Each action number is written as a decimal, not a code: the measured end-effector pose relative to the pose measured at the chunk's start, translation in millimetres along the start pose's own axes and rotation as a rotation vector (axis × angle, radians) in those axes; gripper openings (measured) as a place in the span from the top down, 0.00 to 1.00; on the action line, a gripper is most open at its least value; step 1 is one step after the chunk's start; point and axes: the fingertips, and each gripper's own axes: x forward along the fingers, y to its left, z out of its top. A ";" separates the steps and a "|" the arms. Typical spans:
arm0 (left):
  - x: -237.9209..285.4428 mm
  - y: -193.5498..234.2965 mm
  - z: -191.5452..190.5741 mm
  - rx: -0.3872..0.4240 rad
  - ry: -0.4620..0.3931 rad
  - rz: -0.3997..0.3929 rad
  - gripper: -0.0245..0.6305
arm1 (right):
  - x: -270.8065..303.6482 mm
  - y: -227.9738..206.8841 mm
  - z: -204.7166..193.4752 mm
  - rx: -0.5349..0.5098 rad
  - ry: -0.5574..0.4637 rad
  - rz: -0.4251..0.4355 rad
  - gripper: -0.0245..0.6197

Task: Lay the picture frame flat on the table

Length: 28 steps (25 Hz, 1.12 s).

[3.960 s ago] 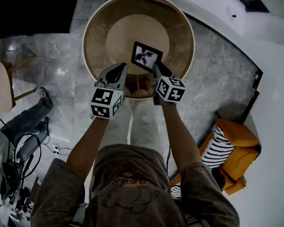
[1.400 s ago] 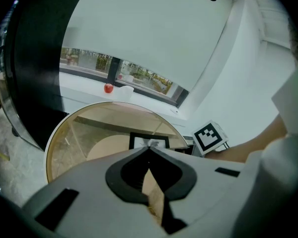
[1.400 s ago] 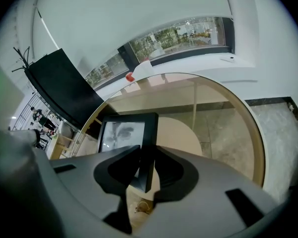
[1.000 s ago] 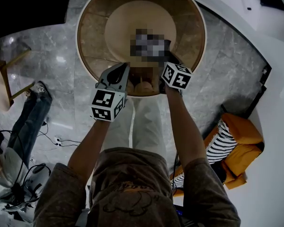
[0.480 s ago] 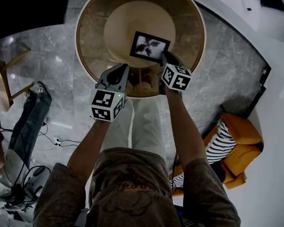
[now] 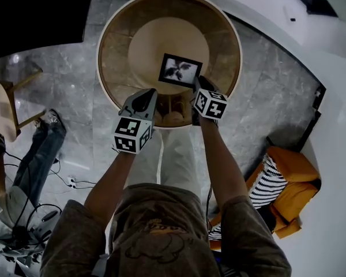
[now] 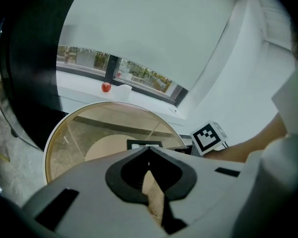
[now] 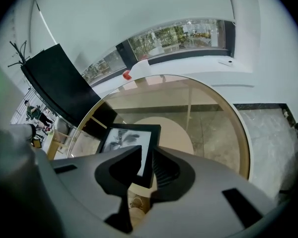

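The picture frame (image 6: 180, 70), black-edged with a black-and-white print, faces up over the near half of the round glass table (image 6: 106, 74). My right gripper (image 6: 196, 85) is shut on its near right edge. In the right gripper view the frame (image 8: 126, 140) leans tilted, its right border pinched between the jaws of my right gripper (image 8: 146, 155). Whether it touches the glass I cannot tell. My left gripper (image 6: 145, 94) hovers shut over the table's near rim, left of the frame, holding nothing. In the left gripper view the frame (image 7: 144, 144) shows just beyond my left gripper (image 7: 149, 151).
An orange chair with a striped cushion (image 6: 282, 178) stands on the marble floor at the right. Another person's legs (image 6: 40, 149) and cables lie at the left, by a small wooden table (image 6: 3, 105). A red object (image 7: 106, 87) sits on the window sill.
The frame stays in my right gripper and now sits slightly nearer the table's near edge. My left gripper has hardly moved.
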 end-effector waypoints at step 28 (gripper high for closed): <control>-87.1 -75.7 75.1 -0.004 -0.063 -0.057 0.93 | -179.0 74.0 57.4 -0.067 -0.177 0.095 0.93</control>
